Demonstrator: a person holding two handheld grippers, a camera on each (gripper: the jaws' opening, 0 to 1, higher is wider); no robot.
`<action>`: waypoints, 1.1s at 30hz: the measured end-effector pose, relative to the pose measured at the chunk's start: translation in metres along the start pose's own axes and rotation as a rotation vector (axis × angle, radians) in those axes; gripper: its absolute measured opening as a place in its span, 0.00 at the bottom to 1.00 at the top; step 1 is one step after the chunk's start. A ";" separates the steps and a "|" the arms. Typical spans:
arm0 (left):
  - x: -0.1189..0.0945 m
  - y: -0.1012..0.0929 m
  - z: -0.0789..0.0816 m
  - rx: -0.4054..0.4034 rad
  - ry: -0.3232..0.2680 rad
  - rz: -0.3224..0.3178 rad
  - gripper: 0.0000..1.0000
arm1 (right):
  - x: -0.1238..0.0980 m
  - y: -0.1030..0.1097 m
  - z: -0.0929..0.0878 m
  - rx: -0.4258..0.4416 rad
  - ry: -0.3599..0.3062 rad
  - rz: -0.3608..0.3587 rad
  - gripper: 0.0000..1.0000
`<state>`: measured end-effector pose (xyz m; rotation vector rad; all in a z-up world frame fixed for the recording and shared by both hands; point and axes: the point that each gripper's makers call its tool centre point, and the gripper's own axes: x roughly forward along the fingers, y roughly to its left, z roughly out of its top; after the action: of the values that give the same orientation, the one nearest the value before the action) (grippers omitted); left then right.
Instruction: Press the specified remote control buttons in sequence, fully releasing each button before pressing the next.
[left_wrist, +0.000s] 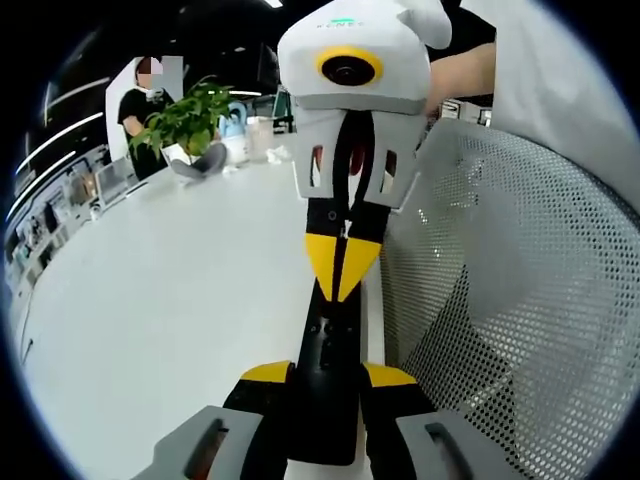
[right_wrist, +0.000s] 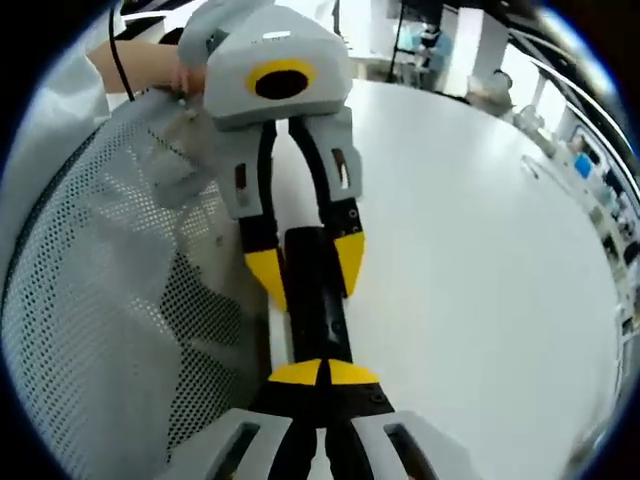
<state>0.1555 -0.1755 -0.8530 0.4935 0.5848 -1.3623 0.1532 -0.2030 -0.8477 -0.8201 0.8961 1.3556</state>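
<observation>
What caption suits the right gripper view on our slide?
Left gripper clamps the black remote on the white table; closed right gripper touches its near end.

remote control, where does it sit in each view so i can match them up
Left gripper view: the remote control runs up from bottom centre, clamped between the left gripper, with the right gripper shut, tips on its far end.
Right gripper view: the remote control sits centre, below the shut right gripper, with the left gripper holding its far end.
Shared landmark: the white perforated mesh beside the remote.
</observation>
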 end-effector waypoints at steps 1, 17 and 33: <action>0.000 0.000 0.000 0.000 0.000 0.000 0.26 | 0.000 0.000 0.000 -0.002 0.016 0.004 0.00; 0.000 0.000 0.000 0.014 -0.007 -0.012 0.26 | -0.003 -0.001 -0.002 0.020 -0.090 0.056 0.00; 0.000 0.000 0.000 0.014 -0.004 -0.012 0.25 | -0.006 0.000 -0.008 0.021 -0.068 0.012 0.00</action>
<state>0.1551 -0.1758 -0.8529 0.4994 0.5763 -1.3795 0.1528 -0.2132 -0.8455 -0.7496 0.8624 1.3740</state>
